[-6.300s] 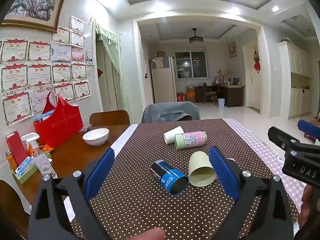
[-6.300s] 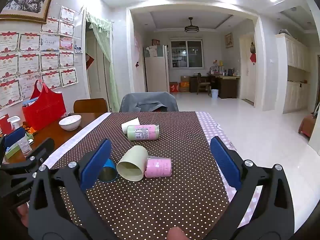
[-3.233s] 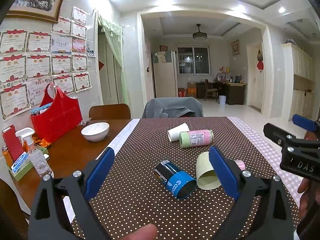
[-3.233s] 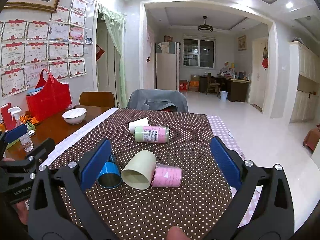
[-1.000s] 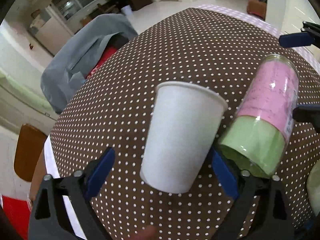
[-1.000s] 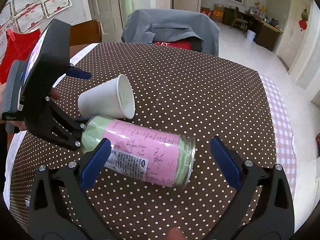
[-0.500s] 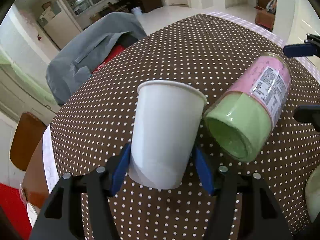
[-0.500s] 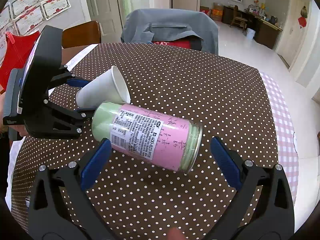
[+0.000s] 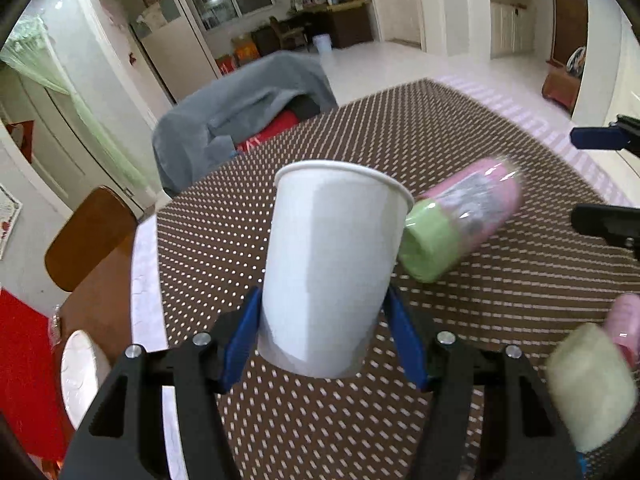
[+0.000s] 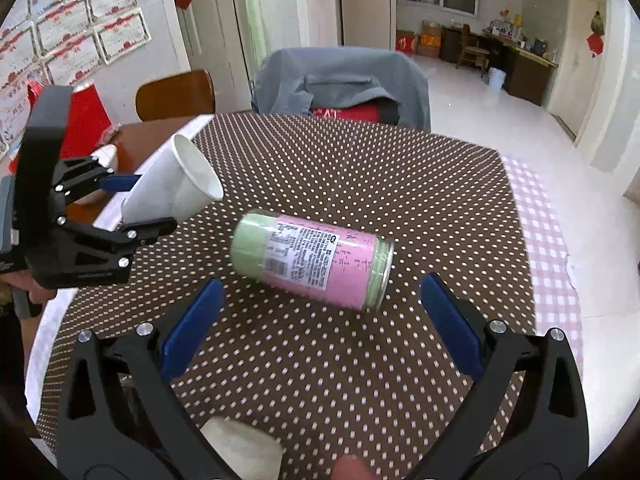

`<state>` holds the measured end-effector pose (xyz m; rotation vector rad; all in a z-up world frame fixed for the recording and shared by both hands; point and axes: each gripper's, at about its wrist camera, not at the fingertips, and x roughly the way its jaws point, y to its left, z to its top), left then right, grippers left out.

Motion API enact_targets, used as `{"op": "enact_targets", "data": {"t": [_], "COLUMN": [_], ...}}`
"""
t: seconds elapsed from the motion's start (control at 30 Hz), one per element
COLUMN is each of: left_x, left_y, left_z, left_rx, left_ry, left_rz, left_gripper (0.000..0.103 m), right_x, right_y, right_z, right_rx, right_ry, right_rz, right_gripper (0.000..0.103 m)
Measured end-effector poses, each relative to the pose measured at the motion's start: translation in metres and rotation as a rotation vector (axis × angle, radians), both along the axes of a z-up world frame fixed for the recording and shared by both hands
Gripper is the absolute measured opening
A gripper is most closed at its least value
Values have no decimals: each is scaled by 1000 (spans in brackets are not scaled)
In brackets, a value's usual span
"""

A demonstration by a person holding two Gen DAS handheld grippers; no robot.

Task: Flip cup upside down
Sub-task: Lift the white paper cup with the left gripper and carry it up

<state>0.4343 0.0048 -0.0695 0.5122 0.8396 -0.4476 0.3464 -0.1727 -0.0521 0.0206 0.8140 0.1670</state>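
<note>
Left wrist view shows the left claw (image 9: 324, 328) clamped on a white paper cup (image 9: 332, 268), its blue pads pressing the cup's lower wall from both sides near the base. The cup is lifted off the brown polka-dot tabletop (image 9: 460, 152), with its open rim pointing away from the camera and up. Just right of the cup lies a pink-and-green jar (image 9: 460, 224) on its side, blurred, its green end toward the cup. At the lower right edge a pale green cup (image 9: 588, 388) lies next to a second pink container (image 9: 624, 324), both blurred. A white bowl (image 9: 80, 376) sits on the bare wood at the left, beside a red bag (image 9: 24, 380). A grey-covered chair (image 9: 240, 108) stands at the far end.

Seen from the right wrist, the right claw (image 10: 320, 320) is spread wide, gripping nothing, hovering above the tabletop (image 10: 360, 168). The pink-and-green jar (image 10: 312, 260) lies on its side just ahead, between the two blue pads but clear of them. To the left, the left claw (image 10: 128, 204) holds the paper cup (image 10: 176, 184) tilted in the air, mouth facing right and upward, near the jar's green end without touching it. The pale green cup (image 10: 240, 452) shows at the bottom edge.
</note>
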Motion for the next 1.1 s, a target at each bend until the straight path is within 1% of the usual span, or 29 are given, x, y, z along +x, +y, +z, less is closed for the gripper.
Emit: {"op": "enact_targets", "data": {"t": [0.1,0.23,0.33,0.47,0.57,0.6,0.7,0.87,0.97,1.1], "left_x": [-41,-93,-136,-195,-235,-251,-284,-325,-348,-360], "left_y": [-3,-6,-11,-19,-26,-29,-32,-40,-45,-56], "left_z": [26,49,60,64,60,58,49,31,17,-12], "left_rx": [-35,-84,-108,-130,-136,-138,-147,-166,-176,-170], "left_ry": [-41,-75,-94,-113,-121,-124,-126,-117,-94,-40], "left_rz": [0,-4,-12,-23,-31,-36,-48,-70,-88,-97], "left_gripper": [61,61,61,61,61,61,61,61,61,62], "right_x": [-32,-71,-107,-150,-188,-195,-230,-273,-297,-305], "right_y": [-3,-10,-18,-29,-37,-38,-47,-56,-60,-65], "right_z": [19,34,43,45,40,39,34,26,21,9], "right_rx": [8,26,45,67,80,82,106,147,175,199], "right_ry": [-38,-78,-111,-143,-161,-165,-185,-213,-233,-224], "right_rz": [-11,-29,-43,-57,-66,-68,-90,-123,-139,-160], "right_gripper": [97,97,97,97,97,97,97,97,97,97]}}
